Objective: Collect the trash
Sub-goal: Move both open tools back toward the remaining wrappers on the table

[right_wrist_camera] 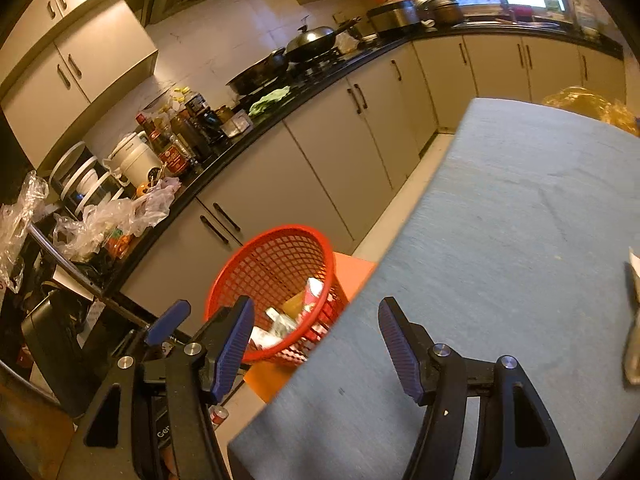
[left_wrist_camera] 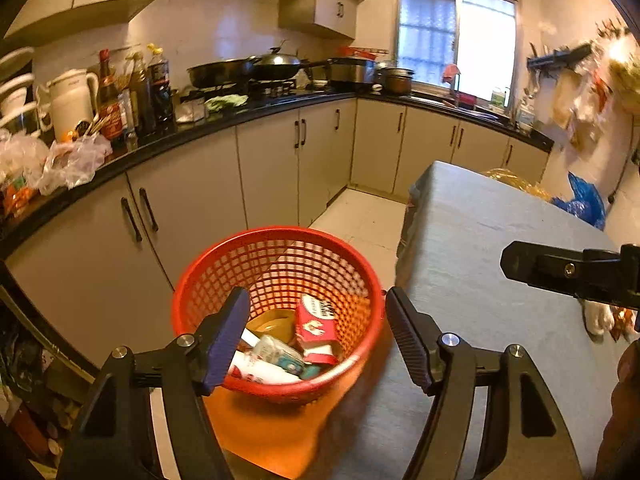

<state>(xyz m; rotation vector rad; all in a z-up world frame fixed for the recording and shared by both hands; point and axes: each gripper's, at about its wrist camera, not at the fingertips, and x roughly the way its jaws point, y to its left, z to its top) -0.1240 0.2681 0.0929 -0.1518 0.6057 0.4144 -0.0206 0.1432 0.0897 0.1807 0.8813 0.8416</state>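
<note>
- The left gripper [left_wrist_camera: 316, 336] is seen with its fingers [left_wrist_camera: 228, 340] spread wide apart, and nothing is held between them.
- A red mesh basket [left_wrist_camera: 224, 280] is framed between and just beyond the left fingers, standing on an orange stool [left_wrist_camera: 264, 436] beside the worktop [left_wrist_camera: 480, 240].
- Trash is seen inside the basket: a red-and-white carton [left_wrist_camera: 316, 316], a white tube with red print [left_wrist_camera: 260, 370], a clear crumpled wrapper [left_wrist_camera: 276, 350] and a tan round piece [left_wrist_camera: 272, 322].
- The right gripper [right_wrist_camera: 316, 344] is likewise shown with its fingers [right_wrist_camera: 234, 344] parted, and nothing is gripped.
- From the right wrist view, the basket [right_wrist_camera: 256, 268] lies ahead of the left-hand finger, below the worktop's [right_wrist_camera: 520, 220] edge; the other finger is over the blue-grey cloth.
- A crumpled pale piece [left_wrist_camera: 598, 318] lies on the worktop far to the right of the left fingers, partly hidden by the other gripper's black body [left_wrist_camera: 568, 272]; what it is cannot be told.
- A pale object [right_wrist_camera: 634, 320] is cut off at the right border of the right wrist view, to the right of the fingers.
- A yellow bag [right_wrist_camera: 580, 102] rests at the worktop's far end.
- Beyond the fingers, a black kitchen counter [left_wrist_camera: 248, 114] carries a wok [left_wrist_camera: 276, 66], sauce bottles [left_wrist_camera: 110, 100] and a white kettle [left_wrist_camera: 74, 100].
</note>
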